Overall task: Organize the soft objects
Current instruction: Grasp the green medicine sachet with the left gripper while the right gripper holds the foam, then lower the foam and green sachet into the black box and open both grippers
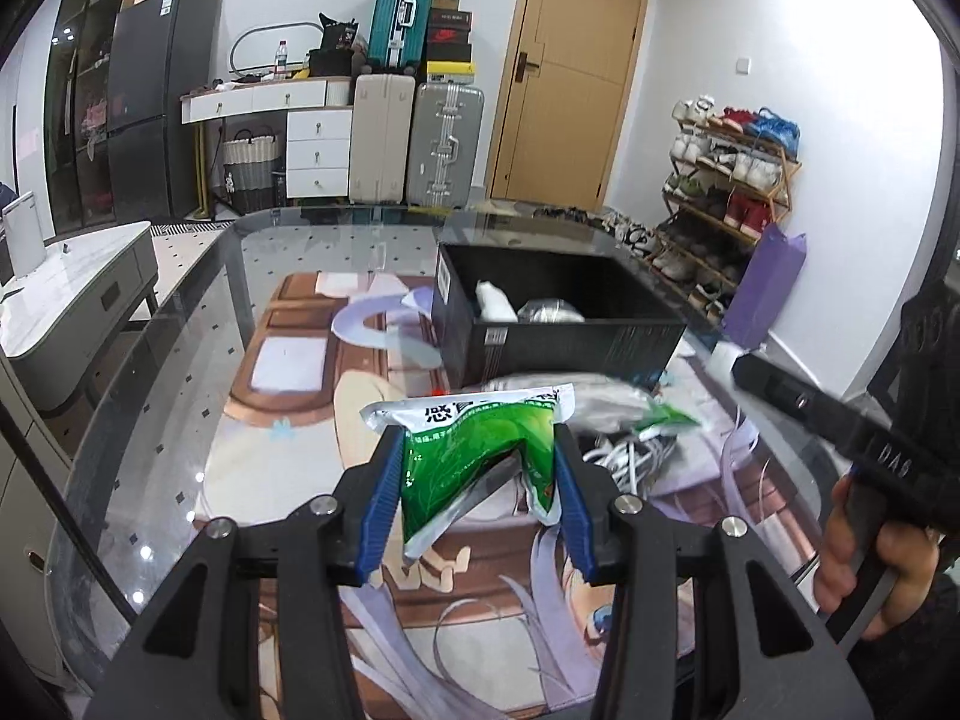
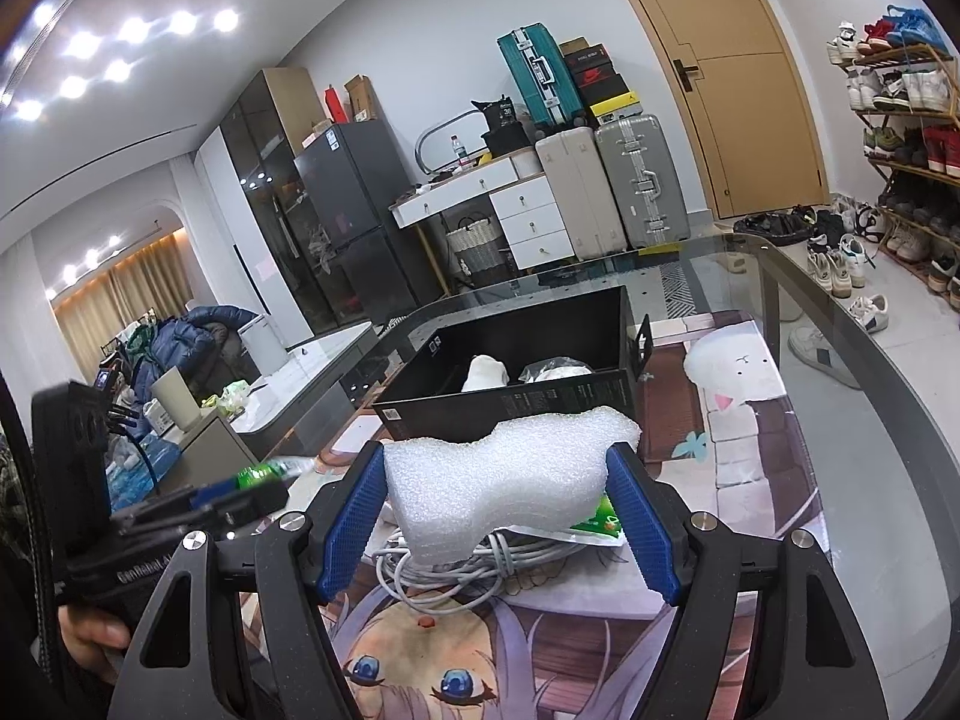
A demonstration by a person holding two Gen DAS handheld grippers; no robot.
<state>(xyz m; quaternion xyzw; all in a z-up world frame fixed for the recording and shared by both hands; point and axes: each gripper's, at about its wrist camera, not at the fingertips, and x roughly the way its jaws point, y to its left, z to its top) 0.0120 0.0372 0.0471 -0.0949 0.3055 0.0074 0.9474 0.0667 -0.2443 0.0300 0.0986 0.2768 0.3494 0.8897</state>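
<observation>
Clamped in left tongs (image 1: pixel 474 468): green pouch (image 1: pixel 480 450); in right tongs (image 2: pixel 495 501), foam (image 2: pixel 504 468). Straight ahead of both: black box (image 1: pixel 576 342).

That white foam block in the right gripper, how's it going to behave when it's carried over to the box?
The white foam block looks very light for its bulk. It is pinched in at the waist between the right gripper's pads, so it probably compresses easily. Its beaded, rough surface should resist slipping, though a squeezed block could spring back on release.

White foam block (image 2: pixel 504 474) hides part of the coiled cable (image 2: pixel 456 570).
</observation>
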